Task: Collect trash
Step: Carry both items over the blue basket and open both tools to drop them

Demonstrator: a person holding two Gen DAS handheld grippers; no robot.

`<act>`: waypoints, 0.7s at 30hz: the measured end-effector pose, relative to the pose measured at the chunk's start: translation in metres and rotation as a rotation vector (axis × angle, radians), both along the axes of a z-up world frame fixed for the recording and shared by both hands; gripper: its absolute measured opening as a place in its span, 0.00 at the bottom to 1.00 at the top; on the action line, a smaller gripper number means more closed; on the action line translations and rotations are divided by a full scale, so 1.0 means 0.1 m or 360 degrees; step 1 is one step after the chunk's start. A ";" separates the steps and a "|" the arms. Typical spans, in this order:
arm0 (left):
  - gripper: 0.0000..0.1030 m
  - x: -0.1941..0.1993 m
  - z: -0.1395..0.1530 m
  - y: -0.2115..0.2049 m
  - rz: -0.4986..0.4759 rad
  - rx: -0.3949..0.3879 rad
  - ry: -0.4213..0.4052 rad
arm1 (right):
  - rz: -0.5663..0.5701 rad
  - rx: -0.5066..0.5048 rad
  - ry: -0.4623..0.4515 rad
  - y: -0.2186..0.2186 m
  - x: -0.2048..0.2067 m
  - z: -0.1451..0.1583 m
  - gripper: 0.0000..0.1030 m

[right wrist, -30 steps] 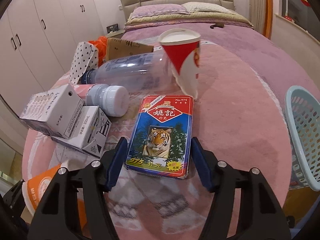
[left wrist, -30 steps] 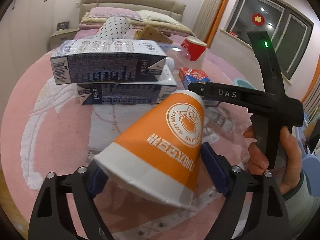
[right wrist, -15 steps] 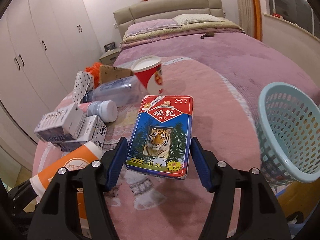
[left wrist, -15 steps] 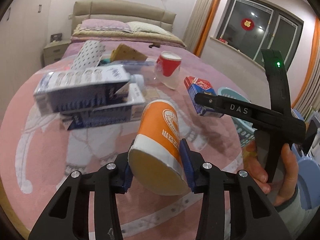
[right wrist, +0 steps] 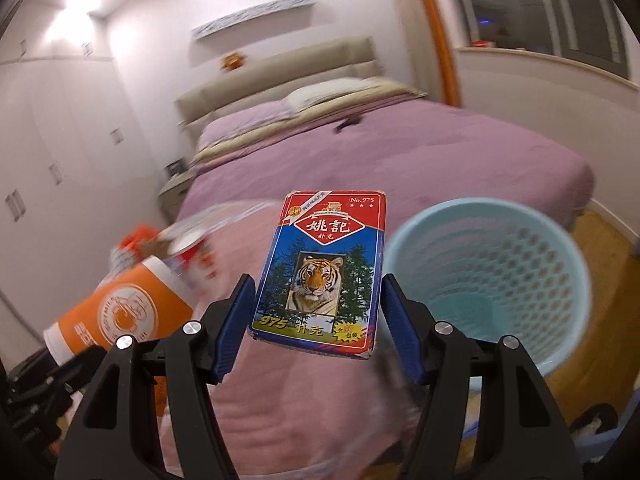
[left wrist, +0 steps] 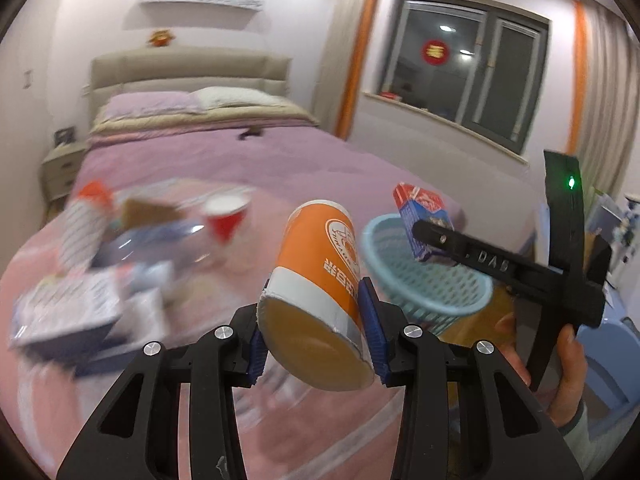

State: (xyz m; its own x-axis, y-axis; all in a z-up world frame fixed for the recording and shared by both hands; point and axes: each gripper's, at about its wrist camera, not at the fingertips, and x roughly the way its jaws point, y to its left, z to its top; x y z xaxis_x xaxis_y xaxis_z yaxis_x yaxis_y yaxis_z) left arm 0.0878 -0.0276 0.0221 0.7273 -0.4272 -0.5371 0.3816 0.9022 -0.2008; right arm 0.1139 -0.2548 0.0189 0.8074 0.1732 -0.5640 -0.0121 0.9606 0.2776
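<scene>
Left wrist view shows an orange paper cup (left wrist: pixel 320 276) with a white band near its rim and a round white logo with printed characters on its side. It lies tilted, the open mouth toward the camera and the base pointing away. The left gripper (left wrist: pixel 316 328) is closed on this cup, and its blue pads (left wrist: pixel 370 312) press the white band from both sides. Just to the right, the card box (left wrist: pixel 422 220), red and blue, hangs over the near rim of the light blue basket (left wrist: pixel 432 280).

In the right wrist view the same card box (right wrist: pixel 320 272) shows a tiger face between dark trees, a red banner with Chinese characters and "No.975" at the top. The right gripper (right wrist: pixel 318 324) is closed on it, the blue pads at its two long edges. The basket (right wrist: pixel 496 280) stands just right of the box, its mouth facing up, with a perforated wall.

Compared with half a second ago, both grippers are higher above the pink round rug (left wrist: pixel 248 420), and both pieces are nearer to the basket. The basket is now close behind the cup in the left view, where before it was far at the side. The other trash on the rug, such as the red cup (left wrist: pixel 226 220) and the cartons (left wrist: pixel 72 308), is blurred.
</scene>
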 end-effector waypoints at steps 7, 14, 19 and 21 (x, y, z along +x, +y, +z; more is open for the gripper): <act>0.38 0.61 -0.02 -0.88 -0.0287 0.0006 0.0046 | -0.0324 -0.0029 0.0107 -0.75 0.09 -0.22 0.59; 0.42 1.23 -0.34 -1.47 -0.0395 -0.0007 0.0223 | -0.0466 0.0011 0.0302 -1.15 0.23 -0.64 0.61; 0.53 1.34 -0.42 -1.58 -0.0406 0.0015 0.0222 | -0.0508 0.0036 0.0368 -1.32 0.23 -0.77 0.64; 0.60 1.30 -0.41 -1.56 -0.0390 0.0011 0.0206 | -0.0521 0.0034 0.0369 -1.33 0.24 -0.76 0.64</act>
